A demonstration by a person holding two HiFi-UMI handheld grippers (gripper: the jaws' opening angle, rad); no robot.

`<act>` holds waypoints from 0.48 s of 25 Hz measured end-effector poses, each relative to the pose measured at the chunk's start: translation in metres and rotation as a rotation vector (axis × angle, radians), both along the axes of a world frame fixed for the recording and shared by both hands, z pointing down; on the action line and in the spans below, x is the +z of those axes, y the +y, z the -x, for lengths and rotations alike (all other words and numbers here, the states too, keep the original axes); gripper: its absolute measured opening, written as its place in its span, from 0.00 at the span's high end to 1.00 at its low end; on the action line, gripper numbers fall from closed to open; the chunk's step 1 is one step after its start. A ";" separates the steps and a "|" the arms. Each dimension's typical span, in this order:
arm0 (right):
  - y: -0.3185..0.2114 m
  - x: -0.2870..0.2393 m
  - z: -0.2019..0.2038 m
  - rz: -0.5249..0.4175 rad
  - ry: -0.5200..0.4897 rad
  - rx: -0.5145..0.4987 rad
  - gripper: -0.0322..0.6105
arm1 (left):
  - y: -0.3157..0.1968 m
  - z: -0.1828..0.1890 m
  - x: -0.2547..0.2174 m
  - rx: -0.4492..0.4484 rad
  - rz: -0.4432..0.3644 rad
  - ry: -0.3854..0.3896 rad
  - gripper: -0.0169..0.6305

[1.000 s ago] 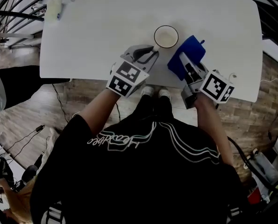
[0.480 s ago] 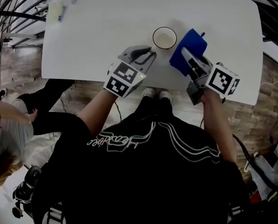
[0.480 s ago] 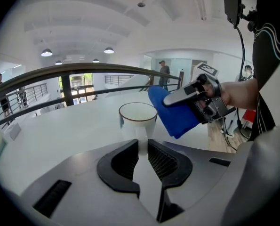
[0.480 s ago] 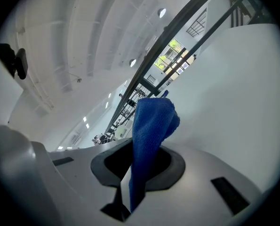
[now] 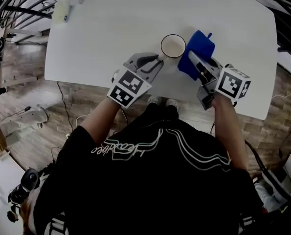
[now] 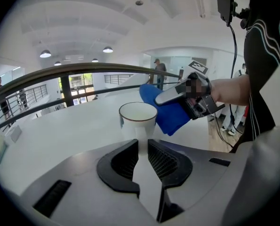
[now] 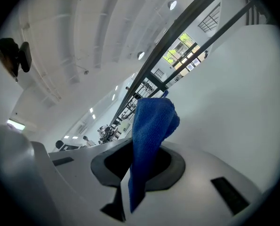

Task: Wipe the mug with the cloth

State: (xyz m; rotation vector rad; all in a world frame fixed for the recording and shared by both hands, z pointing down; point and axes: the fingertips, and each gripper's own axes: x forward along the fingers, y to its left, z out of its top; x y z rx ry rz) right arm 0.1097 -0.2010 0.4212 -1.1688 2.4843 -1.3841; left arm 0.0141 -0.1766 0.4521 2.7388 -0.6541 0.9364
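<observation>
A white mug [image 5: 173, 46] with a dark rim stands on the white table [image 5: 111, 28], near its front edge. My left gripper [image 5: 158, 58] comes at it from the left and is shut on the mug's handle; in the left gripper view the white handle [image 6: 142, 142] runs between the two black pads up to the mug [image 6: 138, 118]. My right gripper [image 5: 195, 61] is shut on a blue cloth [image 5: 197, 50], which hangs just right of the mug, close to its side. The cloth [image 7: 150, 135] stands up between the right jaws. The left gripper view also shows the cloth [image 6: 165, 112] beside the mug.
A few small items [image 5: 67, 6] lie at the table's far left corner. The table's front edge [image 5: 86, 80] runs just under both grippers, with wooden floor and the person's shoes [image 5: 162, 101] below it. Cables lie on the floor at the left.
My right gripper has carried the blue cloth a little farther up the table and closer to the mug's right side. The left gripper and mug stay put. A bystander at the left has left the view.
</observation>
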 end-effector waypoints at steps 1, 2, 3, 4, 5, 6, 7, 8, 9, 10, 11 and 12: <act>-0.002 0.001 0.000 -0.003 0.004 -0.009 0.87 | 0.000 0.000 0.000 -0.003 0.001 0.001 0.87; -0.004 0.003 -0.001 -0.003 0.012 -0.017 0.87 | -0.001 0.000 -0.001 -0.006 0.001 0.002 0.87; -0.005 0.006 0.000 0.002 0.020 -0.026 0.87 | -0.001 0.000 -0.002 -0.008 0.000 0.003 0.87; -0.005 0.009 0.001 0.011 0.026 -0.036 0.87 | -0.001 0.000 -0.002 -0.010 0.000 0.005 0.87; -0.006 0.012 0.002 0.017 0.028 -0.045 0.87 | -0.001 0.001 -0.001 -0.011 0.000 0.006 0.87; -0.006 0.015 0.002 0.021 0.029 -0.053 0.87 | 0.000 0.001 -0.001 -0.010 0.001 0.009 0.87; -0.007 0.017 0.002 0.024 0.035 -0.059 0.87 | 0.000 0.001 0.000 -0.008 0.003 0.012 0.87; -0.009 0.020 0.002 0.027 0.053 -0.068 0.87 | 0.001 0.000 0.000 -0.007 0.005 0.016 0.87; -0.010 0.023 0.001 0.028 0.080 -0.078 0.87 | 0.001 0.000 0.000 -0.006 0.006 0.020 0.87; -0.012 0.026 0.001 0.027 0.110 -0.091 0.87 | 0.000 -0.001 0.000 -0.007 0.007 0.024 0.87; -0.014 0.028 0.002 0.027 0.137 -0.106 0.87 | 0.000 -0.001 -0.001 -0.008 0.008 0.028 0.87; -0.016 0.030 0.003 0.029 0.158 -0.120 0.87 | -0.001 -0.001 -0.001 -0.010 0.008 0.032 0.87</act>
